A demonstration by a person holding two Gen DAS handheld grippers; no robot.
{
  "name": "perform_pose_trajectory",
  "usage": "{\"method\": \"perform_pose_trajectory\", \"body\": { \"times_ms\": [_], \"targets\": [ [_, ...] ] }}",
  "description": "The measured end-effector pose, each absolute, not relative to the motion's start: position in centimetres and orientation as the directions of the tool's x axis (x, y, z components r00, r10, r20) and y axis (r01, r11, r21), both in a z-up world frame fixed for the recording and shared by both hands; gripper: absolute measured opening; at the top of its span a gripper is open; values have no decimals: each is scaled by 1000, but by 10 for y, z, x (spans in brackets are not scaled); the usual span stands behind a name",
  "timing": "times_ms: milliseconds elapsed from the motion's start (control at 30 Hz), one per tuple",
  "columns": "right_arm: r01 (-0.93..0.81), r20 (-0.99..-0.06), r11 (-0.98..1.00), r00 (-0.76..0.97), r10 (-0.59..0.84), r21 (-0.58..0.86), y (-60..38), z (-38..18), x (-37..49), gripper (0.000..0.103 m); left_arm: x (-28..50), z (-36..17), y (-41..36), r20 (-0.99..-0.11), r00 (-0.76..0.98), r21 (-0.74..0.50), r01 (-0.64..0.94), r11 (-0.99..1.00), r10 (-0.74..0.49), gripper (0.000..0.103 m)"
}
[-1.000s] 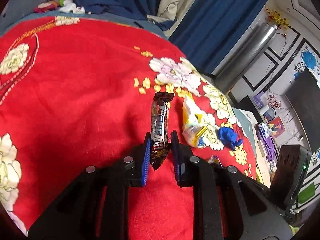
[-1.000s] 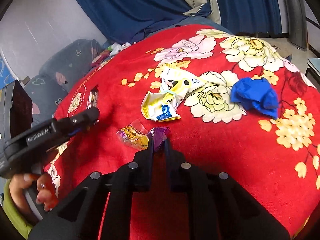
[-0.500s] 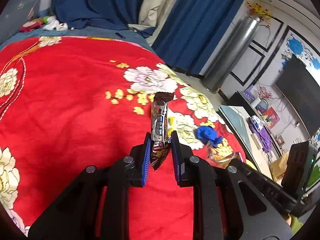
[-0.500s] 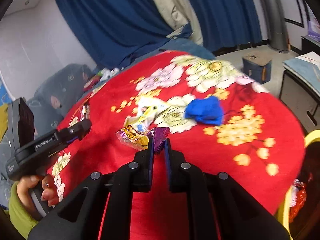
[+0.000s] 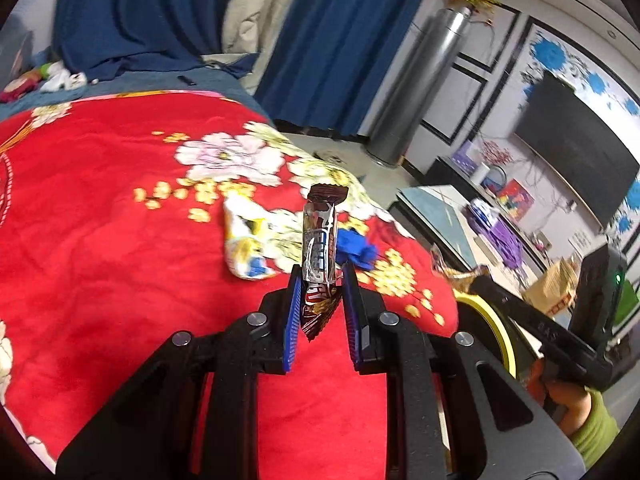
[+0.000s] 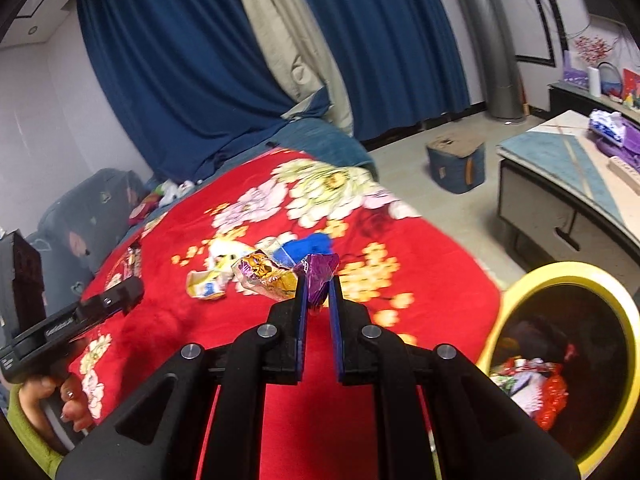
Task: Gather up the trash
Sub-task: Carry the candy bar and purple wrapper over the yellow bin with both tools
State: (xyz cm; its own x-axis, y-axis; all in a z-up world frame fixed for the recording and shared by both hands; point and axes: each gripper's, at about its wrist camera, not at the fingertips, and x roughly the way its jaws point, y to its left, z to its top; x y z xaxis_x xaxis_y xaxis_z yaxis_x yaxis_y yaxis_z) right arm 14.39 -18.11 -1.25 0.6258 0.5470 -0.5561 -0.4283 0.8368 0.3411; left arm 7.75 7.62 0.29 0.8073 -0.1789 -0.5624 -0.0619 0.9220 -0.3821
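Observation:
My left gripper [image 5: 319, 280] is shut on a brown and silver candy bar wrapper [image 5: 319, 240], held upright above the red flowered blanket [image 5: 100, 220]. My right gripper [image 6: 318, 284] is shut on a purple and gold candy wrapper [image 6: 280, 274], held above the blanket near its right edge. A yellow and white snack bag [image 5: 244, 246] and a crumpled blue wrapper [image 5: 354, 248] lie on the blanket; both also show in the right wrist view, the bag [image 6: 208, 282] and the blue wrapper [image 6: 308, 244]. A yellow-rimmed trash bin [image 6: 568, 276] with trash inside stands at the lower right.
Blue curtains [image 6: 180, 80] hang behind the bed. A silver cylinder [image 5: 420, 80], a low cabinet [image 6: 568, 184] and a small blue box [image 6: 456, 164] stand on the floor to the right. A dark TV [image 5: 576, 148] hangs on the wall.
Both grippers have lifted and swung right with their wrappers. The yellow bin has come into the right wrist view, and the right gripper now shows at the left view's right edge.

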Motion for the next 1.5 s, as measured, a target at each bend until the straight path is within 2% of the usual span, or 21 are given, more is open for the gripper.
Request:
{"method": "perform_pose_trajectory", "body": {
  "times_ms": [700, 1500],
  "targets": [
    [-303, -509, 912, 759, 407, 278, -260, -10, 131, 10, 76, -13, -37, -572, 759, -265, 191, 945, -313, 14],
    [-111, -565, 963, 791, 236, 247, -348, -48, 119, 10, 108, -23, -141, -592, 696, -151, 401, 904, -407, 14]
  ]
}}
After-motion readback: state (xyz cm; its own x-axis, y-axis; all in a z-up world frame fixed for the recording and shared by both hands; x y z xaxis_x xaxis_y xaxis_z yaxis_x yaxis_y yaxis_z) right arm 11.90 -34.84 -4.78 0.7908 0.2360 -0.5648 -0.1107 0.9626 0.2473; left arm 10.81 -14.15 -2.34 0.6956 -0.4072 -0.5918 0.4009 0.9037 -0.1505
